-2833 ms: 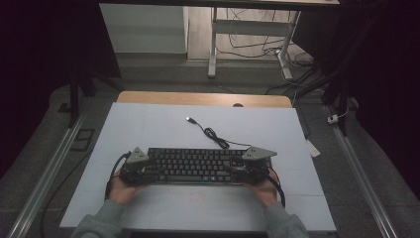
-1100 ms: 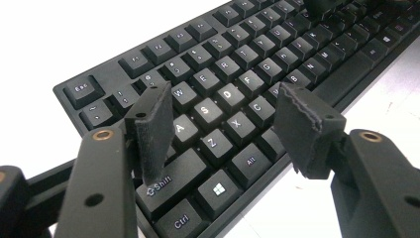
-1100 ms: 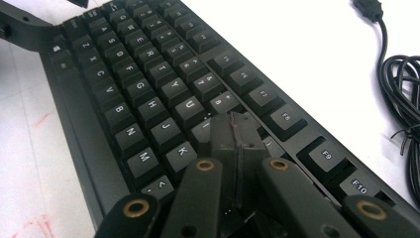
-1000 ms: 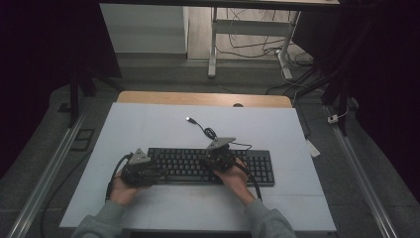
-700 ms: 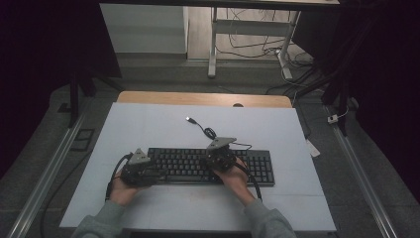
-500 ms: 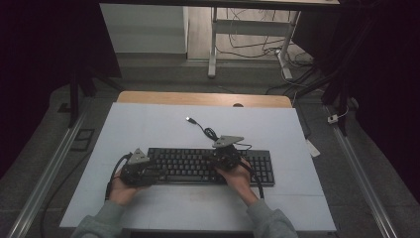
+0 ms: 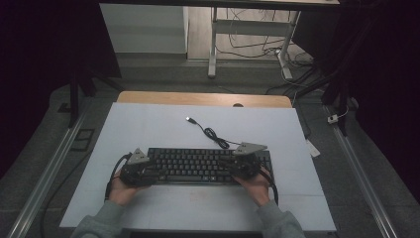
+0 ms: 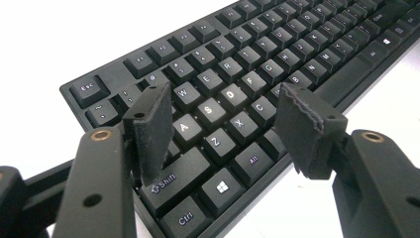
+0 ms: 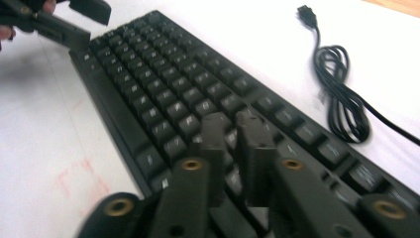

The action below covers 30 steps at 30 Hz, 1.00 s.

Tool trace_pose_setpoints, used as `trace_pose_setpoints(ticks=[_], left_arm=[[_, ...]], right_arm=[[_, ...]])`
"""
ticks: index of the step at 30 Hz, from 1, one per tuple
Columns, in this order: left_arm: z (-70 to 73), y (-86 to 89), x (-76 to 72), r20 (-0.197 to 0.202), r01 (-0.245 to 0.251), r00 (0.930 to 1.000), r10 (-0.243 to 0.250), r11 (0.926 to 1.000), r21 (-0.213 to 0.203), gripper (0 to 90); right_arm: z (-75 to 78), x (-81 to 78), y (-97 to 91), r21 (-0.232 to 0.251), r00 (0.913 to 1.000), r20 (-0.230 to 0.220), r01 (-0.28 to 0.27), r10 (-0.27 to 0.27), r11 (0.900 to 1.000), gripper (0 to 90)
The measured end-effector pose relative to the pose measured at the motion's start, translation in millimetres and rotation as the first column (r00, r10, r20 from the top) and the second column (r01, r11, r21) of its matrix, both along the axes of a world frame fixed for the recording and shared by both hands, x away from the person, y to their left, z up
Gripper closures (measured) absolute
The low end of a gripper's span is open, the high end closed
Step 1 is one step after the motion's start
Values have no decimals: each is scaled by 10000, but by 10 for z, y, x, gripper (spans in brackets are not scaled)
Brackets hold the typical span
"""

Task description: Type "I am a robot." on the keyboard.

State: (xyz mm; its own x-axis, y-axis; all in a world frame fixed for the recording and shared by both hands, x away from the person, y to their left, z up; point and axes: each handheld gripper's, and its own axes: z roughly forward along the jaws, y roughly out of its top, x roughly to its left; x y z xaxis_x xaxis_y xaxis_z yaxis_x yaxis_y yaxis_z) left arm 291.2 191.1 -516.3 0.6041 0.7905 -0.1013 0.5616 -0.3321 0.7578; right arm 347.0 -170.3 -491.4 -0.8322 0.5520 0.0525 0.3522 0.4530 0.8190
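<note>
- High view: fixed above the person's side, facing forward and down; takes in the whole table (image 7: 148, 124), far off.
- Left gripper view: close, low, looking along the keyboard (image 8: 257, 74) from its Esc end.
- Right gripper view: close, from the opposite end; both share the keyboard's middle rows.

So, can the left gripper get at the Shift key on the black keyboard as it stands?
Probably yes: the left gripper hangs just above the black keyboard, jaws apart, with the Shift key below, nothing between.
</note>
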Motion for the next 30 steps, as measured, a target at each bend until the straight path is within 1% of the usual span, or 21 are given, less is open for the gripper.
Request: trace_pose_setpoints(ticks=[2, 6, 8, 9, 10, 11, 15, 18, 19, 20, 27, 30], left_arm=[[1, 2, 0, 2, 7, 10000, -7, 10000, -6, 391], [0, 4, 0, 0, -1, 10000, 1, 10000, -19, 391], [-2, 6, 1, -5, -8, 10000, 8, 10000, -15, 391], [-2, 8, 2, -12, -4, 10000, 4, 10000, -9, 390], [-3, 9, 3, -11, -8, 10000, 8, 10000, -7, 390], [-4, 10, 3, -16, -20, 10000, 20, 10000, -9, 390], [-7, 8, 7, -28, -4, 10000, 4, 10000, 17, 390], [-12, -1, 10, -16, 31, 10000, -31, 10000, 75, 389], [-14, -3, 11, -21, 34, 10000, -33, 10000, 85, 389], [-15, -5, 11, -28, 36, 10000, -36, 10000, 82, 389], [-16, -5, 11, -2, 18, 10000, -18, 10000, 97, 388], [-11, -20, 10, 11, -12, 10000, 12, 10000, 62, 388]], right_arm=[[-12, -30, -71, 116, 9999, 61, 137, -138, 9998, 717], [-33, -60, -153, -8, 9992, 105, 373, -373, 9993, 630], [-46, -82, -169, 20, 9994, 123, 325, -325, 9995, 604], [-47, -96, -176, -88, 9993, 165, 333, -331, 9994, 594], [-58, -107, -178, -15, 9995, 156, 272, -272, 9996, 586], [-62, -120, -183, -127, 9994, 172, 288, -286, 9995, 580], [-81, -144, -197, -215, 9997, 139, 204, -201, 9996, 565], [-81, -142, -193, -183, 9996, 176, 201, -198, 9996, 562], [-81, -142, -190, -244, 9996, 199, 214, -209, 9995, 561], [-89, -138, -183, -197, 9997, 201, 173, -169, 9997, 558], [-102, -137, -166, -267, 9994, 223, 254, -249, 9993, 553], [-105, -135, -161, -265, 9996, 230, 191, -185, 9995, 551]])
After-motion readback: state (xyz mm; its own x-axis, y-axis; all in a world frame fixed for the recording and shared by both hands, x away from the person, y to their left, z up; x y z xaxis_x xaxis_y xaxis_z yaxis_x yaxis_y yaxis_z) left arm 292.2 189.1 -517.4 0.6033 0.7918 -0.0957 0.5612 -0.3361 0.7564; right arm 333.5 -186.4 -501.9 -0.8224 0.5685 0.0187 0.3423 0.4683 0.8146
